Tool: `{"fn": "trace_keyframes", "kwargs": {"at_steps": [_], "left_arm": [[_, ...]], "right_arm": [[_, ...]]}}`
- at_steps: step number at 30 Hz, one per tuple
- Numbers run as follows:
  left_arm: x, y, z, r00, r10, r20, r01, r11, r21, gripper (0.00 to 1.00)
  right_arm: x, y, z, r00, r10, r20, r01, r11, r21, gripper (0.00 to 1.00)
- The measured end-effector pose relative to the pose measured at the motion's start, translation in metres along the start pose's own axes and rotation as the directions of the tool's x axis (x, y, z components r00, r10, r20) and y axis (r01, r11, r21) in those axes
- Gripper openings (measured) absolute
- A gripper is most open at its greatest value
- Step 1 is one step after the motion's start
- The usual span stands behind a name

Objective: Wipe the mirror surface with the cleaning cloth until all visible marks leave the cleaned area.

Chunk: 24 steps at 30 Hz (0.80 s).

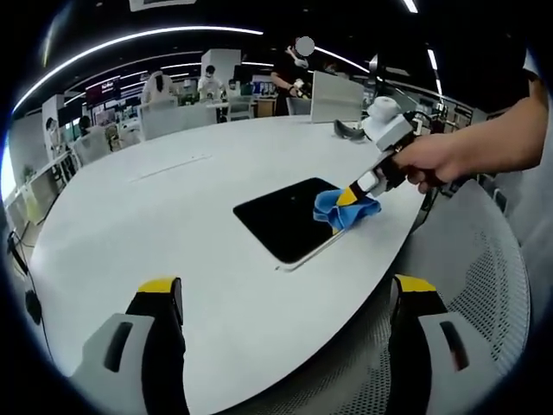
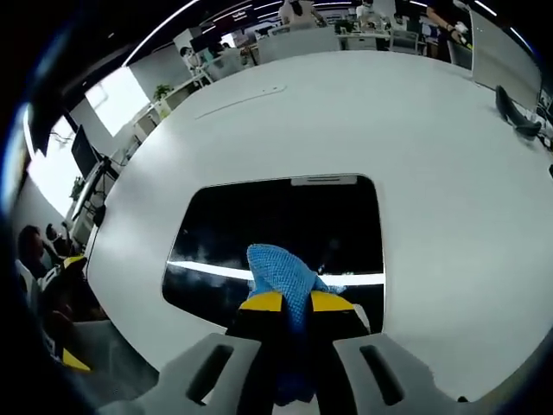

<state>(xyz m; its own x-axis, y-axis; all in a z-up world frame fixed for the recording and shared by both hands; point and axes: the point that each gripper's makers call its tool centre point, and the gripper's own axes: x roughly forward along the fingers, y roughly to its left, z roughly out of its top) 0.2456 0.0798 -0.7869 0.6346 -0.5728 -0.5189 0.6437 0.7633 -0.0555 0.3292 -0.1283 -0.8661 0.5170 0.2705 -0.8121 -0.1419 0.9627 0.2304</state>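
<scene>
Right now my right claw [image 2: 294, 303] is pinched tight on the blue cleaning cloth [image 2: 281, 272], its 2 yellow-tipped jaws closed together with the fabric bunched up between them and spilling forward onto the mirror [image 2: 285, 229]. That mirror is a dark rectangle with rounded corners lying flat on the white desk [image 2: 432, 147], and it reflects a bright strip of ceiling light across its near part. From my left claw's view, the right claw [image 1: 352, 195] comes in from the right, held by my hand [image 1: 432, 160], pressing the cloth [image 1: 344, 209] down at the mirror's [image 1: 285, 220] right corner, close to the desk's [image 1: 173, 225] edge. My left claw [image 1: 289, 298] hangs wide apart, gripping nothing, above the desk's near edge and well back from the mirror.
</scene>
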Motion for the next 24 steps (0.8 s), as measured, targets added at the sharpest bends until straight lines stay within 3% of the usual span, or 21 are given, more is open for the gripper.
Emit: {"fn": "trace_keyframes", "kwargs": {"at_steps": [8, 11, 24], "left_arm": [[0.001, -0.002, -0.003, 1.0, -0.01, -0.02, 0.01, 1.0, -0.002, 0.99], [0.002, 0.003, -0.009, 0.999, 0.021, -0.049, -0.021, 1.0, 0.012, 0.98], [0.001, 0.0, -0.006, 0.999, 0.004, -0.039, -0.003, 1.0, 0.008, 0.99]], "right_arm": [[0.003, 0.007, 0.002, 1.0, -0.001, 0.0, 0.001, 1.0, -0.003, 0.04], [0.004, 0.012, 0.001, 1.0, -0.003, 0.003, 0.003, 1.0, -0.023, 0.04], [0.005, 0.022, -0.001, 1.0, 0.004, -0.002, -0.004, 0.999, -0.042, 0.04]]}}
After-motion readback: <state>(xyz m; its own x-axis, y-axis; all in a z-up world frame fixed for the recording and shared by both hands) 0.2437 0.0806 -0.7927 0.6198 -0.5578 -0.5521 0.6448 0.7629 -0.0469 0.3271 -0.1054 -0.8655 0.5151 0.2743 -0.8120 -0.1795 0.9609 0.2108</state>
